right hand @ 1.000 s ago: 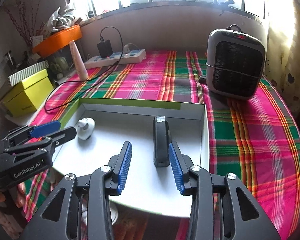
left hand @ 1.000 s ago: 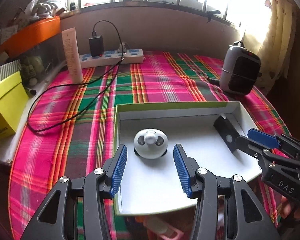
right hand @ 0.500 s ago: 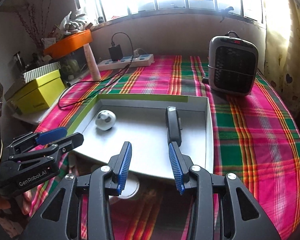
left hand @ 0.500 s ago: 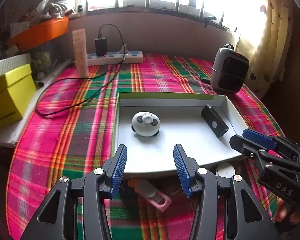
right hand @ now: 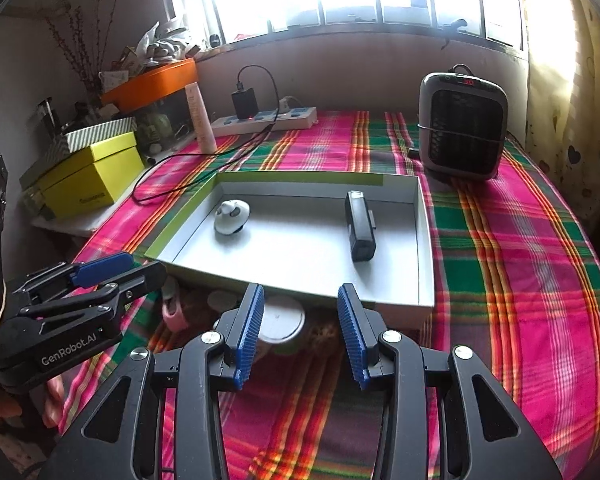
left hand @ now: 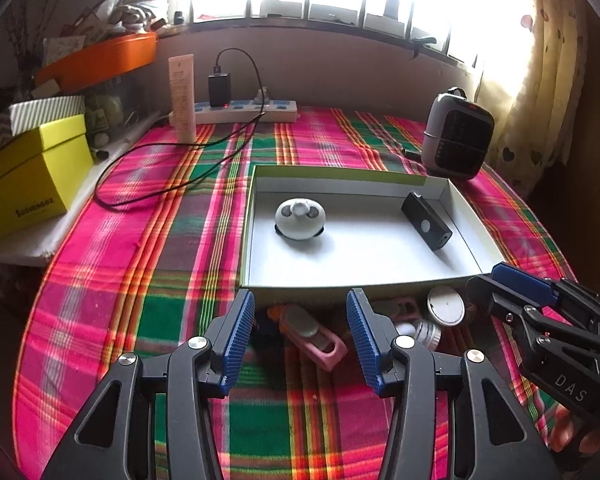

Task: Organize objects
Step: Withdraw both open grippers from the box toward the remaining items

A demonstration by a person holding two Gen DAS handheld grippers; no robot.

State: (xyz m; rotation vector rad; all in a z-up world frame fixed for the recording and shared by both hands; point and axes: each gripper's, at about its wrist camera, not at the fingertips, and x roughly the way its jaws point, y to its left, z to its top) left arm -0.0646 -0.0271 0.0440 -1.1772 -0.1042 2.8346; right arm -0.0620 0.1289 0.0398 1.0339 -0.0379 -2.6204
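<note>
A shallow white tray (left hand: 364, 256) with a green outer edge lies on the plaid cloth. In it sit a round white gadget (left hand: 300, 219) on the left and a black oblong device (left hand: 426, 220) on the right. In front of the tray lie a pink item (left hand: 318, 340), a white round lid (left hand: 445, 305) and a small white jar (left hand: 424, 332). My left gripper (left hand: 300, 300) hangs open and empty above the pink item. My right gripper (right hand: 300, 300) is open and empty over the white lid (right hand: 280, 320), just short of the tray (right hand: 300, 256). Each gripper shows in the other's view, the right gripper (left hand: 488, 278) and the left gripper (right hand: 140, 264).
A grey heater (left hand: 456, 136) stands behind the tray's right corner. A power strip (left hand: 244, 110) with a black charger, a loose cable (left hand: 172, 184) and an upright tube (left hand: 182, 96) are at the back. A yellow box (left hand: 32, 176) sits off the left edge.
Both grippers have drawn back from above the tray toward the near side of the table. The small items in front of the tray have come into view. Jaw widths look the same.
</note>
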